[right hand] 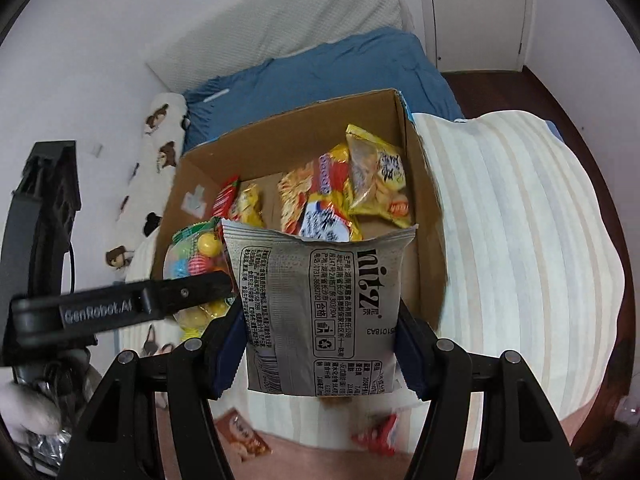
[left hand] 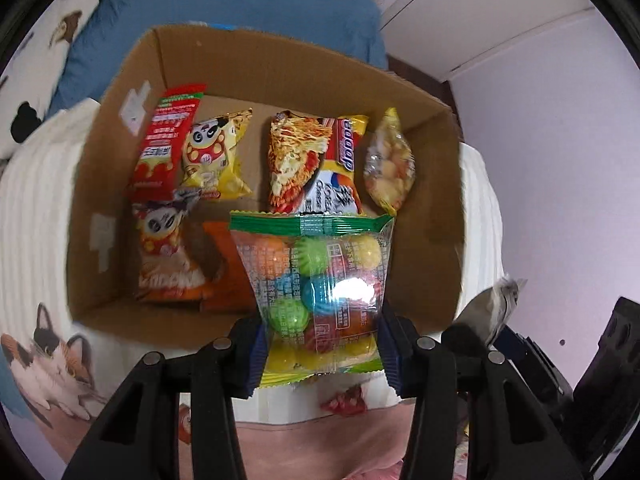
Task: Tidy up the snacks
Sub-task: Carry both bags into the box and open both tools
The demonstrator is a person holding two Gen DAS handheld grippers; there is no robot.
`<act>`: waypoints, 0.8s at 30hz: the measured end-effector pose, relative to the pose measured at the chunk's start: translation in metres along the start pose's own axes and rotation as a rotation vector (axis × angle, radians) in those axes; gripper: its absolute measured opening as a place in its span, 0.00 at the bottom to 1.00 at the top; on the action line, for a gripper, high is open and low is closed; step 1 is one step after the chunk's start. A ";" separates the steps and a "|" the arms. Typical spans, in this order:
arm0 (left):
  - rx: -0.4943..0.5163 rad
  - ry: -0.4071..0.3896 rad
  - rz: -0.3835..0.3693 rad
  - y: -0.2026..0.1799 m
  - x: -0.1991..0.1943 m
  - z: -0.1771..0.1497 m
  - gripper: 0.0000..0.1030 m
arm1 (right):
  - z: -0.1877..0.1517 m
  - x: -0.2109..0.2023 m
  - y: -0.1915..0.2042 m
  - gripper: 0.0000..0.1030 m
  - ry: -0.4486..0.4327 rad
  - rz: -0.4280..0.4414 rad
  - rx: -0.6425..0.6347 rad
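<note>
Left gripper (left hand: 322, 354): jaws clamped on a clear candy bag (left hand: 320, 292) of coloured balls, held over the box's near edge.
Box (left hand: 280, 64): open cardboard, on a striped blanket (right hand: 520, 240), with snack packets (left hand: 308, 164) lying inside.
Right gripper (right hand: 320, 354): jaws partly apart, gripping a grey packet (right hand: 320, 312) above the box.

Striped bed cover (right hand: 520, 240) carries a cardboard box (right hand: 416, 184) (open-topped).
</note>
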State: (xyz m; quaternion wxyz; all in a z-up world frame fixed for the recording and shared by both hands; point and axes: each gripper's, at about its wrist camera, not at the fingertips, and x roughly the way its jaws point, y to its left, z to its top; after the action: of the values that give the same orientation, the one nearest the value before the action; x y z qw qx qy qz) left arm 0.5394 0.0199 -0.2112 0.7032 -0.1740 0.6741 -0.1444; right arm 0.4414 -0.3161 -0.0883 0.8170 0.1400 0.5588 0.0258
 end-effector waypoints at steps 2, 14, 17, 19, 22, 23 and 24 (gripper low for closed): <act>-0.013 0.038 0.002 0.002 0.014 0.015 0.43 | 0.012 0.010 -0.001 0.66 0.025 -0.015 0.000; -0.009 0.197 0.034 0.002 0.072 0.033 0.62 | 0.028 0.067 -0.012 0.94 0.200 -0.102 -0.014; 0.007 0.172 0.057 0.002 0.070 0.034 0.80 | 0.027 0.069 -0.015 0.94 0.210 -0.120 -0.020; 0.009 0.167 0.055 0.003 0.066 0.034 0.80 | 0.028 0.070 -0.016 0.94 0.218 -0.119 -0.015; 0.011 0.155 0.063 0.002 0.061 0.031 0.80 | 0.027 0.071 -0.018 0.94 0.219 -0.125 -0.012; 0.010 0.145 0.071 0.003 0.058 0.031 0.80 | 0.027 0.071 -0.019 0.94 0.221 -0.123 -0.008; 0.015 0.133 0.079 0.001 0.053 0.030 0.80 | 0.027 0.073 -0.017 0.94 0.221 -0.124 -0.006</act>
State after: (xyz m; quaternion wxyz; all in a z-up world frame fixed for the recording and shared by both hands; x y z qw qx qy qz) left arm 0.5717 -0.0007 -0.2587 0.6634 -0.1321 0.7245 -0.1327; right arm 0.4914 -0.3229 -0.1500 0.7509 0.0990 0.6529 -0.0077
